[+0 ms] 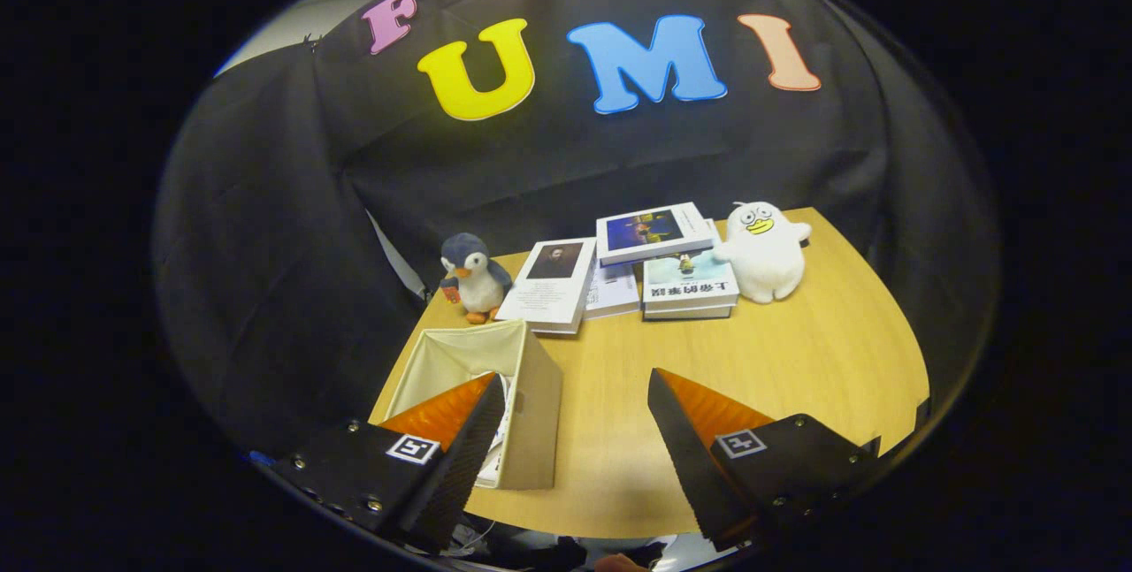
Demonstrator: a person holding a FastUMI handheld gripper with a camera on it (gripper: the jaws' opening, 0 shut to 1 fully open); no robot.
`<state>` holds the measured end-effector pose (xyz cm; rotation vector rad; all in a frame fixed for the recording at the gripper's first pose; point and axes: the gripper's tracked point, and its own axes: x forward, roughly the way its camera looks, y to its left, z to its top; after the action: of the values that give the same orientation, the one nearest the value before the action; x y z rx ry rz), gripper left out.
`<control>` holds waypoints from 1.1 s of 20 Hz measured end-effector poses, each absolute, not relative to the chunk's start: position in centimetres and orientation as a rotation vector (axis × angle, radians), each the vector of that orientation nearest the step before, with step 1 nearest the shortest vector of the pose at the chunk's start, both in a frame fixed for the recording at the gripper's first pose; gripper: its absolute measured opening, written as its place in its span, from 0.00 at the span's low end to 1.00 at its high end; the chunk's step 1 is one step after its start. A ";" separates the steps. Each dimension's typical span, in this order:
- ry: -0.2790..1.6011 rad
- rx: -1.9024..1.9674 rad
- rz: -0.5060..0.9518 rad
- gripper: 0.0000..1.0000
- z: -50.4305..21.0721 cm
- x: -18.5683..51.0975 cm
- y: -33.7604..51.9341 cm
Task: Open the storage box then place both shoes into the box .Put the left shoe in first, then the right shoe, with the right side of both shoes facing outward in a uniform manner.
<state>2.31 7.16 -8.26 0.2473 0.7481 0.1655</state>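
Note:
A beige fabric storage box (531,404) stands open-topped on the wooden table (796,351), at the near left. Something white, perhaps a shoe, shows inside it behind my left finger (460,448); I cannot tell what it is. My gripper (575,395) hangs above the table's near edge, open wide with nothing between its fingers. The left finger overlaps the box's opening; the right finger (685,430) is over bare table to the right of the box.
At the back of the table lie several books (650,267), some stacked. A penguin plush (473,276) stands at their left and a white duck plush (765,249) at their right. Black cloth walls close the booth behind and at the left.

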 end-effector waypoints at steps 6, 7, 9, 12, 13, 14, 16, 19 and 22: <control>0.626 0.193 0.079 0.98 -6.0 -0.5 -0.7; 0.601 0.179 0.064 0.98 -5.6 -0.9 -1.9; 0.538 0.161 0.039 0.98 -4.7 -1.6 -3.6; 0.447 0.133 -0.014 0.98 -4.3 -2.7 -6.0; 0.425 0.124 -0.030 0.98 -4.3 -3.1 -6.7; 0.405 0.121 -0.045 0.98 -4.2 -3.5 -7.2; 0.363 0.134 -0.045 0.98 -3.8 -4.1 -7.3; 0.313 0.126 -0.033 0.98 -3.5 -4.2 -7.4; 0.282 0.079 -0.041 0.97 -2.8 -4.4 -7.7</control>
<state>-4.36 -7.70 -2.85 0.0790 0.2819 -0.0410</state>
